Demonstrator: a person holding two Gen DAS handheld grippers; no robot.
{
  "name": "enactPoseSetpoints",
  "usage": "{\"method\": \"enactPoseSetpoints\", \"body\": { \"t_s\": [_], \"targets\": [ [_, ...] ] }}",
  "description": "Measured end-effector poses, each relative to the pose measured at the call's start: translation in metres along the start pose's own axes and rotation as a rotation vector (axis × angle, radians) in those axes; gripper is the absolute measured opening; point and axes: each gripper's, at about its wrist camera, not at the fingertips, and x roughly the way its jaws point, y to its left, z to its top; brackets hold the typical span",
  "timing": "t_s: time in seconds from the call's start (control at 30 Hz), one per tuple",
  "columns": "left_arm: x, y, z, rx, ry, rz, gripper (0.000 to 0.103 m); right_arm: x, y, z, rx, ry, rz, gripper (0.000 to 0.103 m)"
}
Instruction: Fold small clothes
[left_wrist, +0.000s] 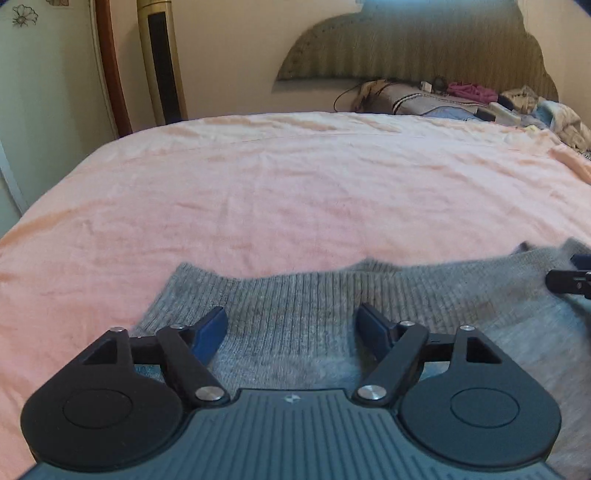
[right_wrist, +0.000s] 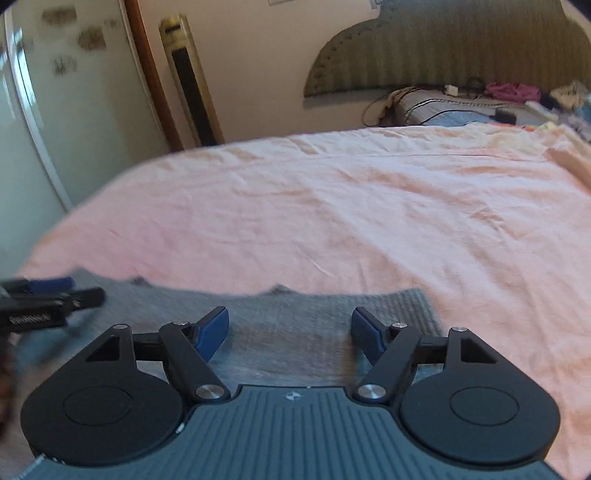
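both grippers hang with fingers spread wide, gripping nothing: left gripper (left_wrist: 291, 328), right gripper (right_wrist: 290, 328). the grey knit sweater (left_wrist: 295, 295) lies flat on the pink bed sheet (left_wrist: 295, 184), lower centre, its ribbed hem just beyond the fingers. best pinch matching hem corners evenly, then fold straight.

Both wrist views look low across the pink bed (left_wrist: 295, 192), sharing the grey knit (left_wrist: 295, 295)
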Motion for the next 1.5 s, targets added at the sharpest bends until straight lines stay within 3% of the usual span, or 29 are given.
{"method": "enactPoseSetpoints", "body": {
  "t_s": [0.07, 0.17, 0.33, 0.47, 0.53, 0.57, 0.63, 0.7, 0.87, 0.97, 1.0, 1.1, 1.2, 1.23, 1.27, 1.37, 1.47, 1.5],
  "targets": [
    [0.001, 0.015, -0.002, -0.027, 0.017, -0.026, 0.092, -0.006, -0.025, 0.000, 0.090, -0.003, 0.035, 0.077],
    [0.001, 0.016, -0.004, -0.013, 0.015, -0.036, 0.093, -0.009, -0.041, 0.000, 0.120, -0.012, 0.023, 0.077],
    [0.000, 0.012, -0.007, -0.017, 0.010, -0.020, 0.095, -0.018, -0.006, 0.005, 0.043, 0.015, -0.108, 0.080],
    [0.001, 0.012, -0.006, -0.017, 0.009, -0.017, 0.095, -0.041, 0.030, -0.005, -0.029, -0.029, 0.002, 0.102],
    [0.001, 0.012, -0.006, -0.019, 0.009, -0.019, 0.095, -0.030, 0.038, -0.015, -0.114, 0.034, -0.040, 0.102],
    [0.001, 0.012, -0.006, -0.019, 0.008, -0.020, 0.095, -0.029, 0.029, -0.021, -0.104, 0.010, -0.008, 0.103],
    [0.001, 0.012, -0.006, -0.019, 0.008, -0.021, 0.095, -0.030, -0.002, -0.021, 0.041, 0.009, 0.027, 0.102],
    [0.001, 0.013, -0.006, -0.021, 0.008, -0.023, 0.096, -0.030, -0.015, -0.021, 0.069, -0.001, 0.012, 0.103],
    [-0.001, 0.012, -0.006, -0.020, 0.008, -0.015, 0.097, -0.024, 0.005, -0.024, -0.005, 0.012, -0.058, 0.103],
    [-0.018, 0.008, -0.007, -0.042, 0.007, 0.052, 0.097, -0.025, 0.001, -0.023, 0.017, 0.005, -0.043, 0.103],
    [-0.028, 0.006, -0.009, -0.064, 0.002, 0.036, 0.097, -0.026, -0.001, -0.024, 0.023, 0.001, -0.038, 0.103],
    [-0.054, 0.002, -0.020, -0.097, 0.003, -0.113, 0.097, -0.027, -0.003, -0.024, 0.033, -0.005, -0.031, 0.103],
    [-0.046, -0.003, -0.035, -0.027, 0.046, -0.050, 0.100, -0.027, -0.003, -0.024, 0.038, -0.006, -0.027, 0.103],
    [-0.042, -0.001, -0.040, -0.006, 0.016, -0.040, 0.103, -0.028, -0.003, -0.025, 0.040, -0.007, -0.025, 0.103],
    [-0.039, 0.005, -0.038, -0.026, 0.017, -0.055, 0.103, -0.027, -0.004, -0.025, 0.043, -0.007, -0.023, 0.103],
    [-0.033, 0.006, -0.031, -0.036, 0.026, 0.010, 0.103, -0.028, -0.004, -0.025, 0.045, -0.009, -0.020, 0.103],
    [-0.051, -0.001, -0.034, -0.028, 0.039, 0.078, 0.103, -0.038, -0.007, -0.025, 0.066, -0.028, -0.022, 0.099],
    [-0.062, -0.001, -0.037, -0.033, 0.039, 0.061, 0.103, -0.050, -0.005, -0.026, 0.085, -0.047, -0.054, 0.098]
  ]
}}
